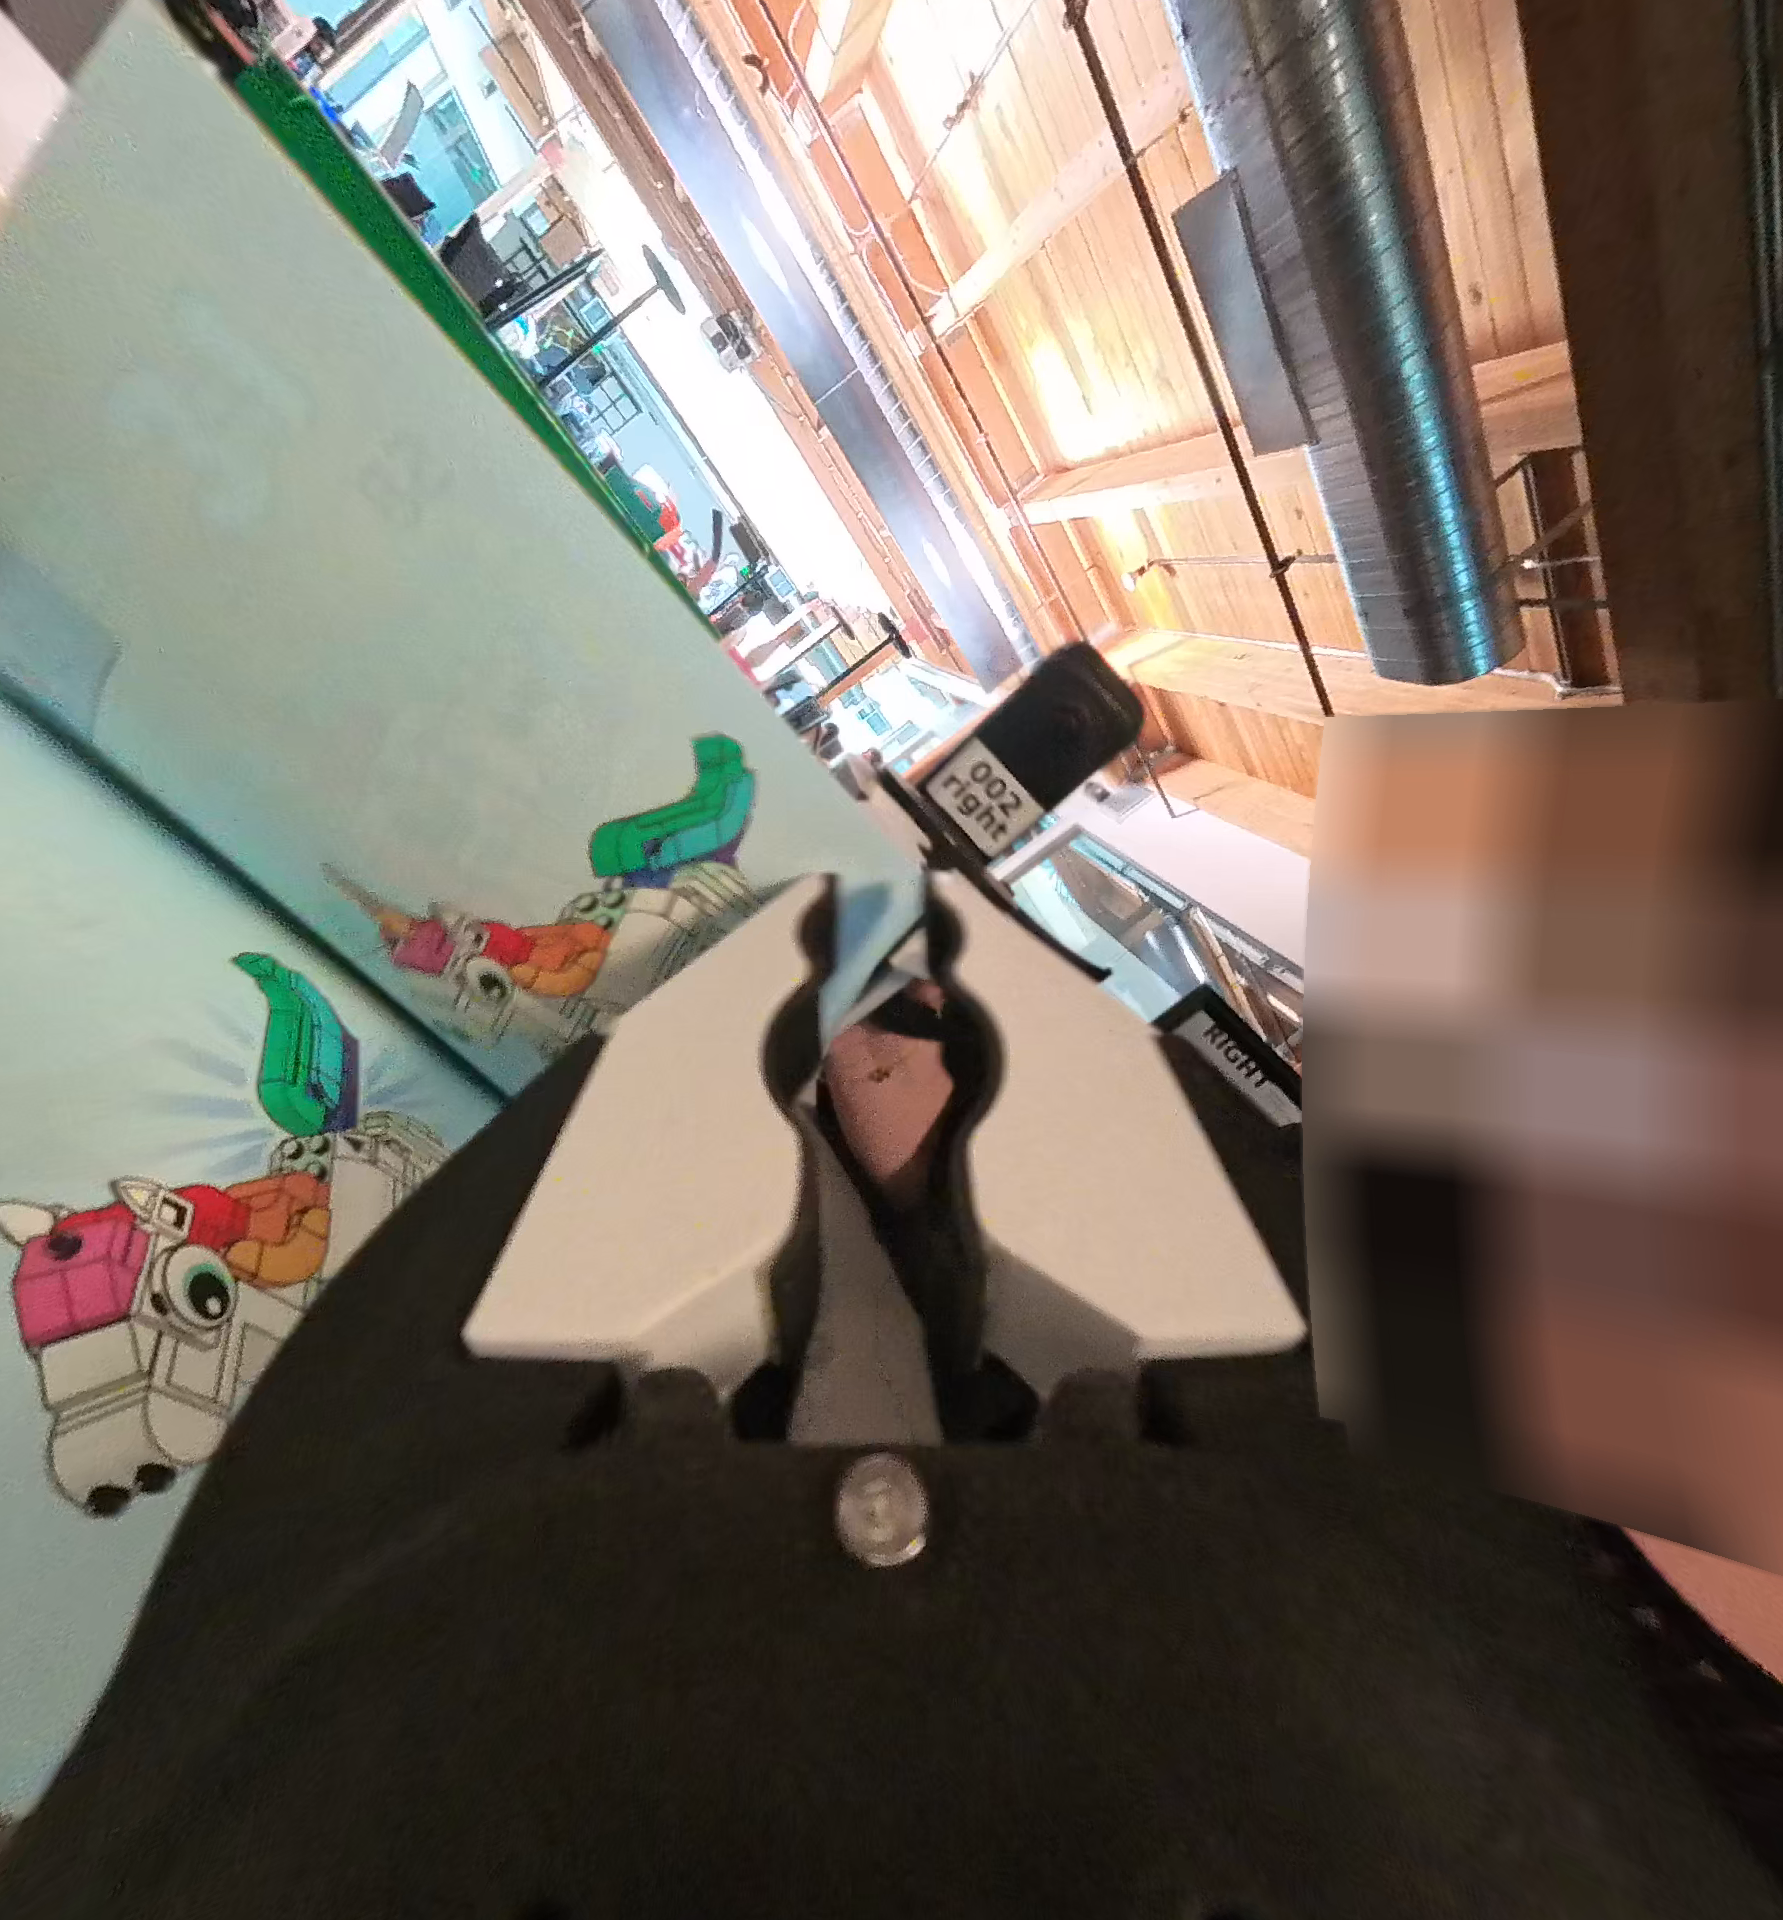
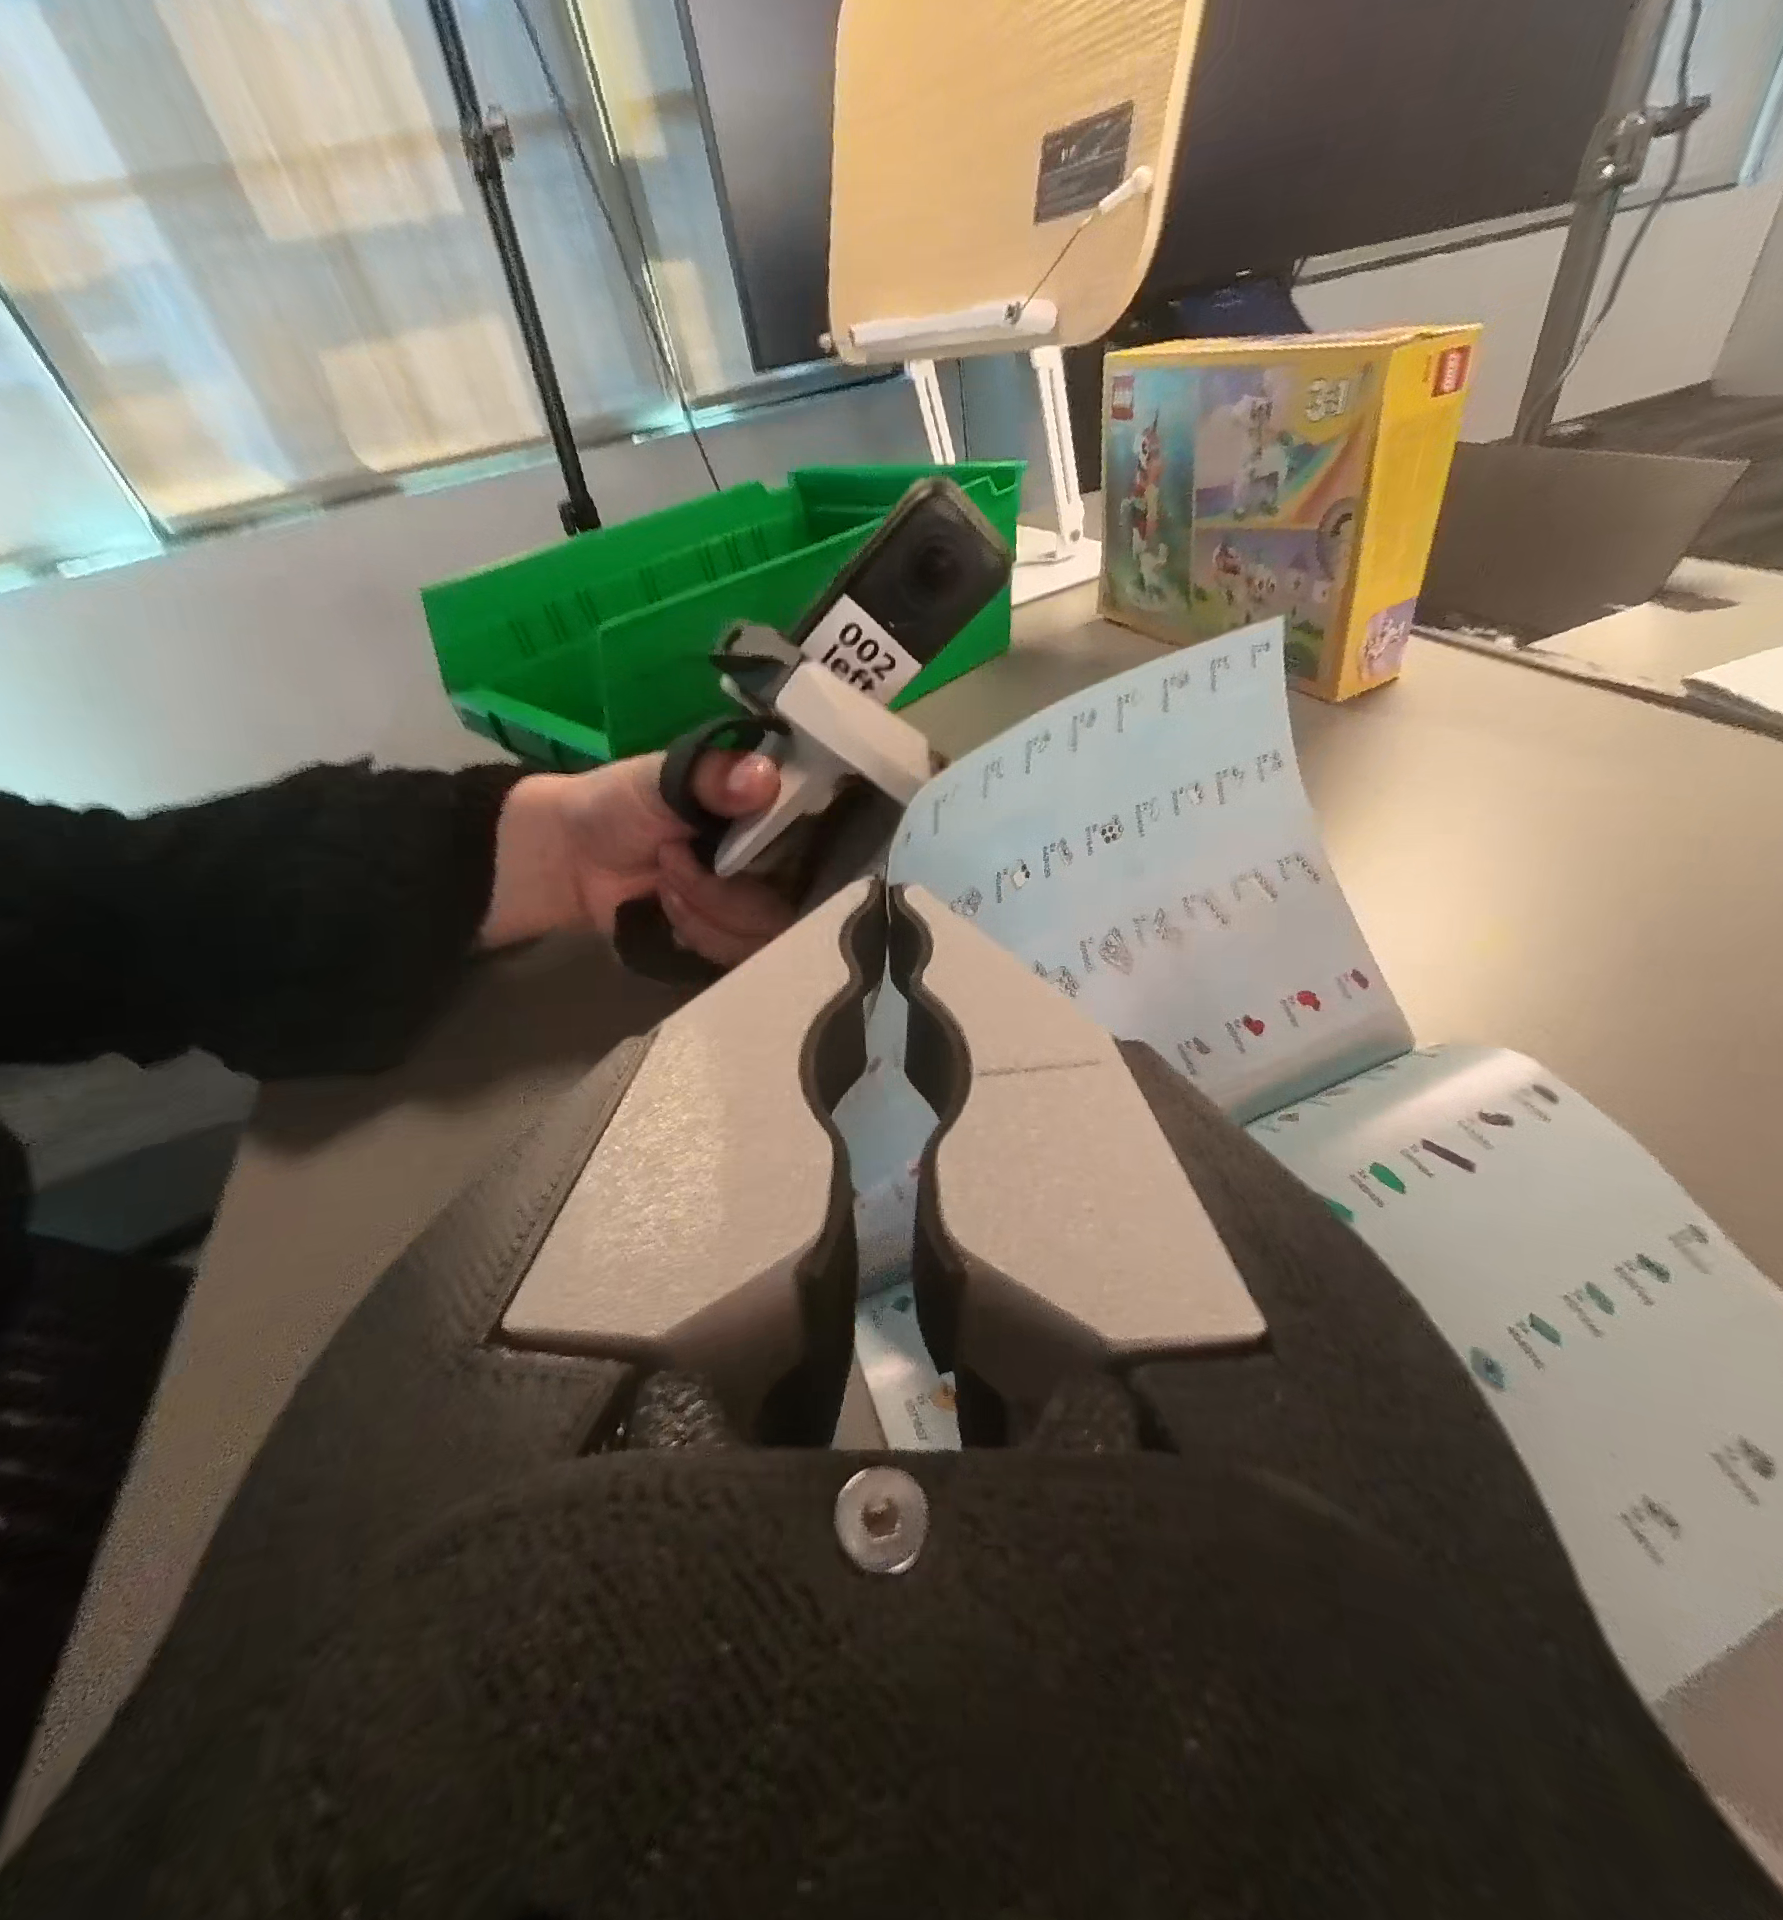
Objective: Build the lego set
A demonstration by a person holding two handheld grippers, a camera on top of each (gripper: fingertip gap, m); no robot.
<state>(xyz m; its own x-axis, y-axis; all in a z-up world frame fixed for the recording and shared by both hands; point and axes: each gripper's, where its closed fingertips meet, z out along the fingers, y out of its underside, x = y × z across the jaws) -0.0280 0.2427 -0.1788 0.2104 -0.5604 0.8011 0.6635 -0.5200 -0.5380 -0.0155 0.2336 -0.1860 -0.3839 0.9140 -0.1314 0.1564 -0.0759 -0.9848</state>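
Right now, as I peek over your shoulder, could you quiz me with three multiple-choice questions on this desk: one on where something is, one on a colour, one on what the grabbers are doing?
1. Where does the lego box stand?
A. Inside the bin
B. On the table, right of the bin
C. On the floor

2. What colour is the plastic bin?
A. Green
B. Red
C. Blue

3. What is the right gripper doing?
A. Gaping open over the table
B. Holding a brick
C. Shut on a page of the instruction booklet

Answers:
1 B: the box stands upright on the grey table, to the right of the bin.
2 A: its walls are bright green.
3 C: a pale blue page runs between its closed fingers; the left gripper pinches a page corner too.
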